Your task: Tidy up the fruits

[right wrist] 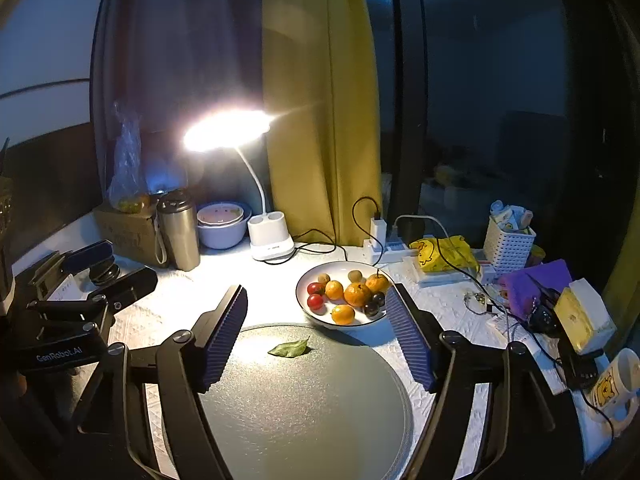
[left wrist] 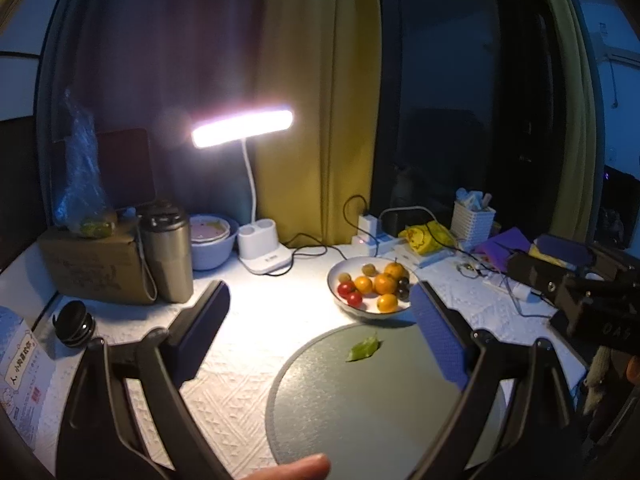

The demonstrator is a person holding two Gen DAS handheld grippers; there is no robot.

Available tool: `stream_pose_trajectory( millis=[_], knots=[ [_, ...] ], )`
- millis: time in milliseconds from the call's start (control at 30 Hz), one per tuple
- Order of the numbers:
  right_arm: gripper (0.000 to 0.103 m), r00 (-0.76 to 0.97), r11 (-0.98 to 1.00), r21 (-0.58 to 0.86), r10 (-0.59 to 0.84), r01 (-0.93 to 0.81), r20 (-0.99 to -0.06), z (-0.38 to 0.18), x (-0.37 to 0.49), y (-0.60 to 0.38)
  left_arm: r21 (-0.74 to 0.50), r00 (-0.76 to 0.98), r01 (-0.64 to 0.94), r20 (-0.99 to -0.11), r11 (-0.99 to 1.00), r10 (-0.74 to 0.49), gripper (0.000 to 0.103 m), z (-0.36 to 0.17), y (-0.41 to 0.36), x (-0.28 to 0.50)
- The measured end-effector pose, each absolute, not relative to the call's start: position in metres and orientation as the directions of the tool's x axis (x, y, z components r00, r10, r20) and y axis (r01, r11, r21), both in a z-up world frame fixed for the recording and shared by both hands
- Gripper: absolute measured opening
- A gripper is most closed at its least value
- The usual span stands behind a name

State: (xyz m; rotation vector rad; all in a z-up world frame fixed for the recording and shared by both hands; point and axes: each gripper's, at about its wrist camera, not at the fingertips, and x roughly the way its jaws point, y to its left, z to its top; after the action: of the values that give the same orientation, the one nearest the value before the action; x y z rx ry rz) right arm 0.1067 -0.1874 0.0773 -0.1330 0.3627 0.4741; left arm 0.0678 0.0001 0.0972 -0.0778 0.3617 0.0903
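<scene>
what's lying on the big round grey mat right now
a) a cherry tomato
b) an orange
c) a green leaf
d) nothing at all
c: a single green leaf lies on the round grey mat, while the oranges and tomatoes all sit in the white bowl beyond it.

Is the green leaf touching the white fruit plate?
Apart. The right wrist view shows the green leaf lying alone on the round grey mat, with bare mat between it and the white fruit plate behind it.
</scene>
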Motion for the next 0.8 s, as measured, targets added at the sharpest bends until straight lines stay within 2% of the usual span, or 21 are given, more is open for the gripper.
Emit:
stream_pose_trajectory(
  millis=[800],
  knots=[
    [0.075, 0.825, 0.879, -0.035, 0.431, -0.475, -0.366, 0.0787, 0.1066, -0.1911, -0.067, 0.933, -0.121, -0.349, 0.990, 0.091, 0.092, 0.0980, -0.0058, 0.0654]
  ],
)
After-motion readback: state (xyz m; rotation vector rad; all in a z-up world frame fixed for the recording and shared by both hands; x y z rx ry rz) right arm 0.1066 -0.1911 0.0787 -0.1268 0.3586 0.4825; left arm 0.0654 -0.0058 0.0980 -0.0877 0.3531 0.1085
